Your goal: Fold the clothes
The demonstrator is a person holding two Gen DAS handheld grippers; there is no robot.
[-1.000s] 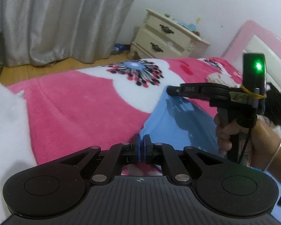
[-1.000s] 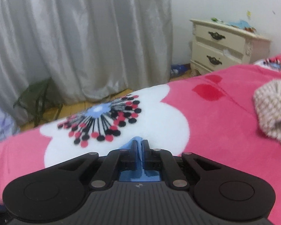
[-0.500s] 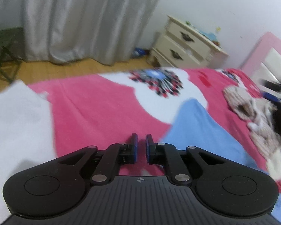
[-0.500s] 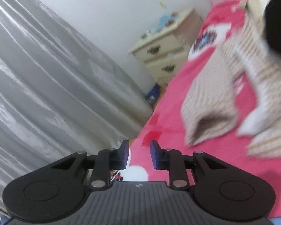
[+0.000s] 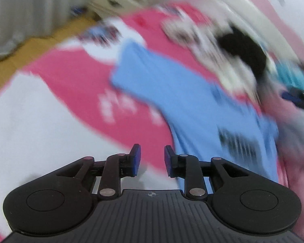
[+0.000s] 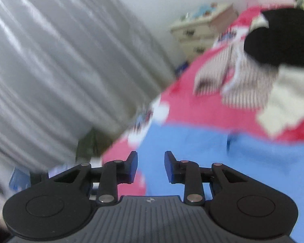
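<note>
A light blue garment (image 5: 192, 105) lies spread on the pink and white bedspread (image 5: 75, 81); it also shows in the right wrist view (image 6: 223, 151). My left gripper (image 5: 150, 160) is open and empty, above the bedspread just left of the garment's near edge. My right gripper (image 6: 151, 167) is open and empty, above the garment's edge. A pile of other clothes, striped beige (image 6: 243, 81), black (image 5: 243, 48) and cream, lies beyond the blue garment. Both views are motion-blurred.
A cream nightstand (image 6: 200, 32) stands by the wall beyond the bed. Grey curtains (image 6: 60, 64) hang on the left. A wooden floor (image 5: 36, 46) shows past the bed edge. The pink headboard (image 5: 273, 10) is at the far right.
Both grippers let go of the blue garment and opened wider. Both cameras swung toward the clothes pile, and the garment now lies on the bed.
</note>
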